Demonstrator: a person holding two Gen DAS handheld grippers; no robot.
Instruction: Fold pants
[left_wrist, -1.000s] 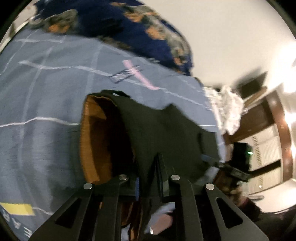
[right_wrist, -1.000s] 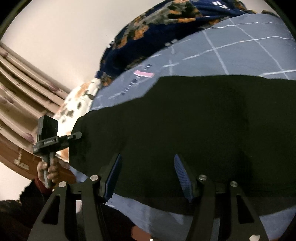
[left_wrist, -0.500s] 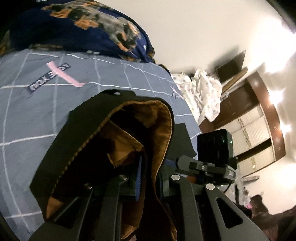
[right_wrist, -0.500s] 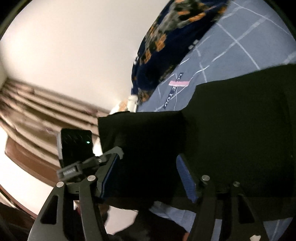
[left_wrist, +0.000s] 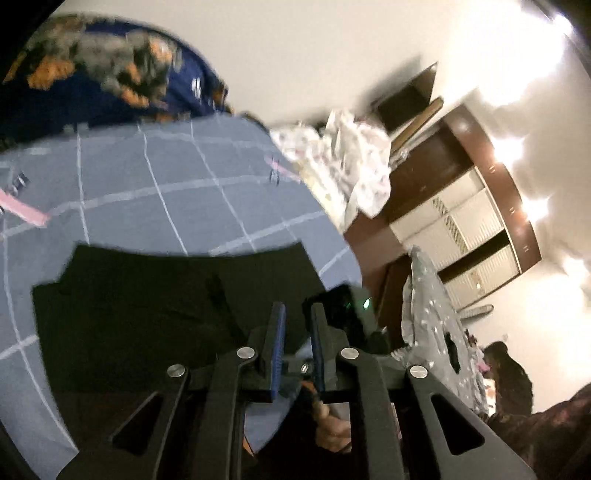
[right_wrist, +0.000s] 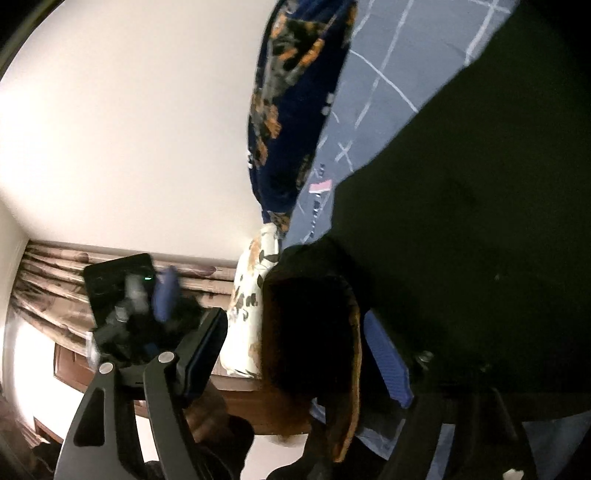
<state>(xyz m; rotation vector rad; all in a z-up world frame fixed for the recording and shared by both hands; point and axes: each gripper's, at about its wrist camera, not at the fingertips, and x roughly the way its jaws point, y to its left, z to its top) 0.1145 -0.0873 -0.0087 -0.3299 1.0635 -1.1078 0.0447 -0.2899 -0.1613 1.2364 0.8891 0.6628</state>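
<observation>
The black pants (left_wrist: 155, 306) lie flat on the grey-blue checked bedsheet (left_wrist: 192, 206). My left gripper (left_wrist: 297, 325) sits above their near right corner, jaws a narrow gap apart and empty. In the right wrist view the pants (right_wrist: 480, 221) fill the right side, and a fold with orange lining (right_wrist: 351, 369) hangs between the jaws of my right gripper (right_wrist: 295, 347), which stands wide open. The other gripper shows in each view: the right one (left_wrist: 343, 310) and the left one (right_wrist: 125, 295).
A dark blue patterned blanket (left_wrist: 110, 74) lies at the far side of the bed. White floral bedding (left_wrist: 351, 166) is heaped at the right edge. A brown wardrobe (left_wrist: 461, 221) and curtains (right_wrist: 55, 288) stand beyond. A floral pillow (right_wrist: 251, 302) is at the bed's edge.
My left gripper let go of the pants, which now lie flat instead of bunched with the orange lining up. Both views swung sideways. My right gripper stays open.
</observation>
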